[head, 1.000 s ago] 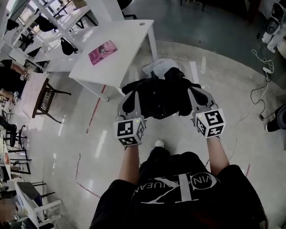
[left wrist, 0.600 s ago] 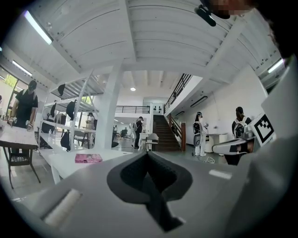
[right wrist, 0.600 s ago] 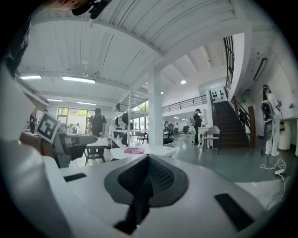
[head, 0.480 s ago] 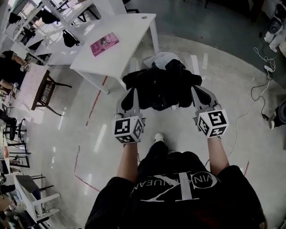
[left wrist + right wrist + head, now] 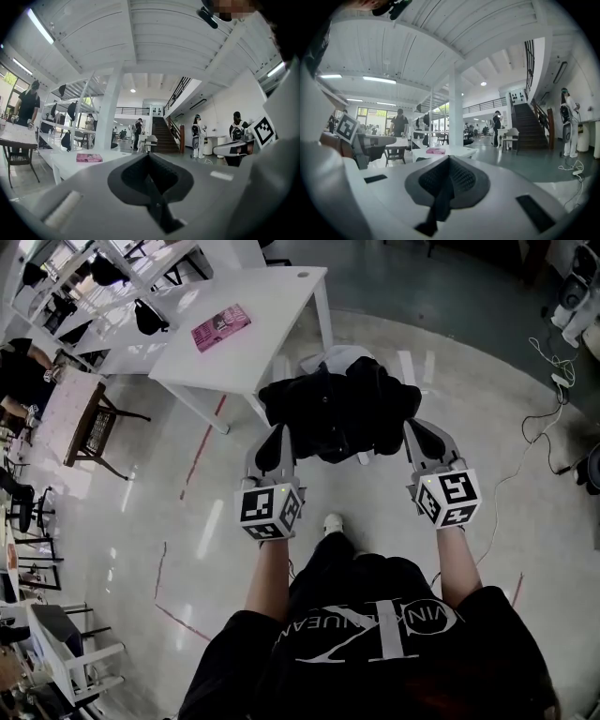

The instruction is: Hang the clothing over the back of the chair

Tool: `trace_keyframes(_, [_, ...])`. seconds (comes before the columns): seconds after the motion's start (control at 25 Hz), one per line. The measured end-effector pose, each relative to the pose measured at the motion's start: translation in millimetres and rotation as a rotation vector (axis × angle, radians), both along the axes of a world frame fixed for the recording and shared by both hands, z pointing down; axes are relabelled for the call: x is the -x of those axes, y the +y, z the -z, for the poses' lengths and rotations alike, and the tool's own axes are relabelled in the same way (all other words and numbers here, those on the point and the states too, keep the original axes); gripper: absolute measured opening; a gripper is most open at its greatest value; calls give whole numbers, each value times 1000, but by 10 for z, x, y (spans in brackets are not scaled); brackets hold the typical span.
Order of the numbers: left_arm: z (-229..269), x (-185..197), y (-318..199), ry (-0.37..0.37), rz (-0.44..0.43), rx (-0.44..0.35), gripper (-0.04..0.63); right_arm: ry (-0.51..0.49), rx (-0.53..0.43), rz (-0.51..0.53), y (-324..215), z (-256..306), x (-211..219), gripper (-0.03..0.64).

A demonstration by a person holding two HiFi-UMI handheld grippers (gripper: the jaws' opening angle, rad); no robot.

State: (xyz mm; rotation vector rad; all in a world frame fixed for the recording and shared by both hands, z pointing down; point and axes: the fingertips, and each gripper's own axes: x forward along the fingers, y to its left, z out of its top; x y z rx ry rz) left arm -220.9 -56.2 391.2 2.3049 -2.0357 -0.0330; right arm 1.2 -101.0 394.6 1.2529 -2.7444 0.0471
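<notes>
status: transport phase; hanging not yet done.

the left gripper [image 5: 277, 434] and the right gripper [image 5: 418, 428] are each clenched on an upper edge of the black clothing [image 5: 337, 413]. in the left gripper view, the jaws of the left gripper [image 5: 150, 159] are closed together with a dark strip of fabric pinched between them. the right gripper view shows the same for the right gripper [image 5: 449, 161].

the clothing hangs spread between the two grippers, off the floor and in front of the person. just beyond it, a pale chair [image 5: 339, 357] shows only in part near the corner of the white tabletop [image 5: 281, 306]. whether the fabric touches the chair cannot be told.

done: clothing picked up and held by two points.

remaining, by judgement: bring the clothing over the chair back, lower it so that it drapes on both sides, then release both grippers. a pink booklet [image 5: 220, 327] on the tabletop plays no part.
</notes>
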Motion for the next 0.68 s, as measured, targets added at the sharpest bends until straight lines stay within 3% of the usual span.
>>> trace_keyframes(0.68, [81, -13, 386, 2, 21, -19, 12, -8, -1, 21, 345, 25, -43, 12])
